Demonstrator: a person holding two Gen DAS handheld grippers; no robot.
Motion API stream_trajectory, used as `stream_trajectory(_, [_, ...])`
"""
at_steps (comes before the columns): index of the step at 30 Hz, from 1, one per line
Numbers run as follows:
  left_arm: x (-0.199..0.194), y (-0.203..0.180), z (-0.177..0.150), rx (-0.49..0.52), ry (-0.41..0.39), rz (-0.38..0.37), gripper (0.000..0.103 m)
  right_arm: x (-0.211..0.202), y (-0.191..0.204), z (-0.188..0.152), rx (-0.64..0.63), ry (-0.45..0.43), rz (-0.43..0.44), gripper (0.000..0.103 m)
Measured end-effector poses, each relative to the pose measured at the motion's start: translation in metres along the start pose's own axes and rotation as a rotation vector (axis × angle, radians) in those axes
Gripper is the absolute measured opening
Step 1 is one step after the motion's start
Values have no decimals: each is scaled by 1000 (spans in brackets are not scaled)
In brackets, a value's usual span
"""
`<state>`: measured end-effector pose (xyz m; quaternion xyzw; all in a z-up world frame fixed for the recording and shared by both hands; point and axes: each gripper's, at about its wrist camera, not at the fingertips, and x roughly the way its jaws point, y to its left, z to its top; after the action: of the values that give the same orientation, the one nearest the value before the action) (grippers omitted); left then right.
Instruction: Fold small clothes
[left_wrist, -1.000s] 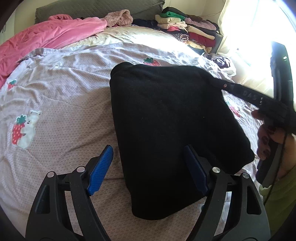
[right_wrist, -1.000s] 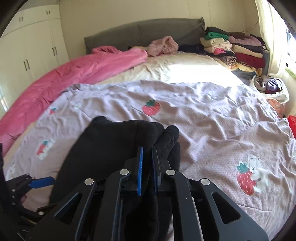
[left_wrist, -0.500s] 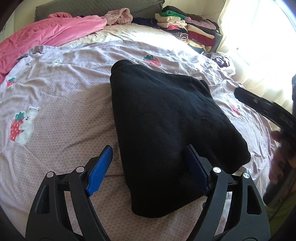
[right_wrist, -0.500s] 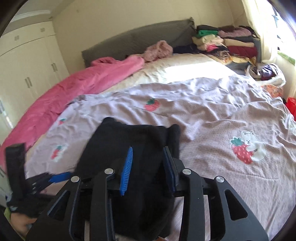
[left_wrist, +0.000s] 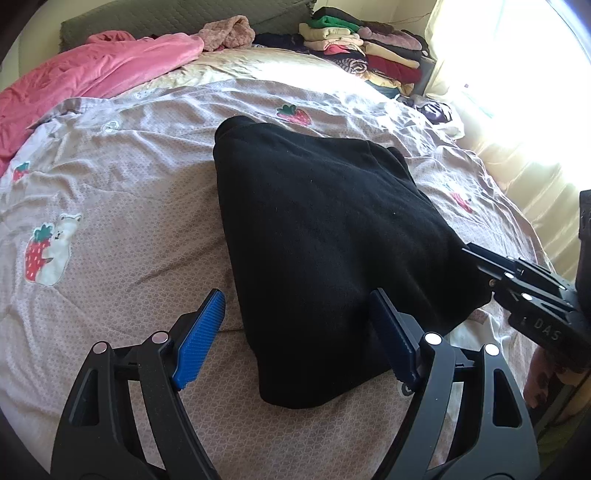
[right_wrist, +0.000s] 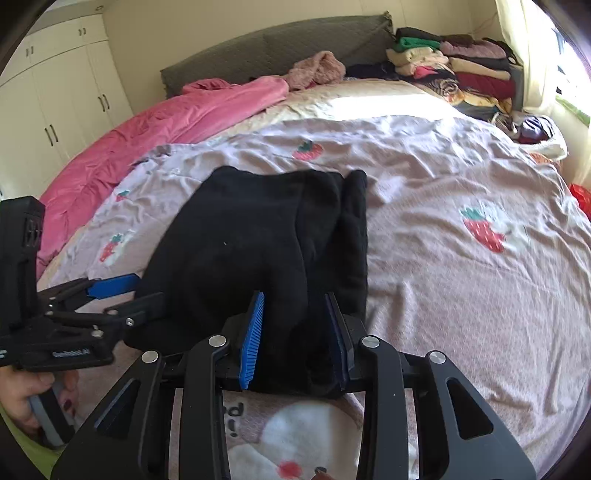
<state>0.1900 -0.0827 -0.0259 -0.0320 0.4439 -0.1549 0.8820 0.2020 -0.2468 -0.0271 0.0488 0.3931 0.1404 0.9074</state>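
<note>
Now both claws agape around black garment (left_wrist: 325, 236)

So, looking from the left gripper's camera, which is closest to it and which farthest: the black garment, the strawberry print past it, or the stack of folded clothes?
1. black garment, between the open left gripper fingers.
2. strawberry print, just beyond the garment.
3. stack of folded clothes, far right corner of the bed.

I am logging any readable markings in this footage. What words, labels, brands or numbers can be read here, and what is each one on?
"DAS": white letters on the black body of the right gripper, left wrist view.
A small white label on the left gripper body, right wrist view: too blurred to read.
Dark letters on the printed blanket under the black garment: cut off, only about "od" and "!" show.
</note>
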Motion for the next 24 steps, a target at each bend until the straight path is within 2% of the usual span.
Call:
stream_trajectory(7, [7, 7, -6, -8, 22, -26, 77, 11, -11, -13, 48, 27, -31, 32])
stream_trajectory(13, [8, 12, -7, -26, 23, -53, 82, 14, -11, -13, 67, 35, -54, 36])
stream_trajectory(19, [5, 19, -8, -36, 19, -72, 84, 5, -5, -11, 56, 24, -72, 47])
stream_trajectory(20, [5, 19, -7, -34, 21, -69, 85, 4, -4, -10, 56, 22, -75, 52])
stream_trajectory(21, [4, 20, -7, -38, 24, -72, 86, 2, -3, -10, 55, 16, -85, 62])
stream_trajectory(24, [1, 23, -6, -47, 20, -77, 87, -3, -3, -9, 54, 3, -118, 68])
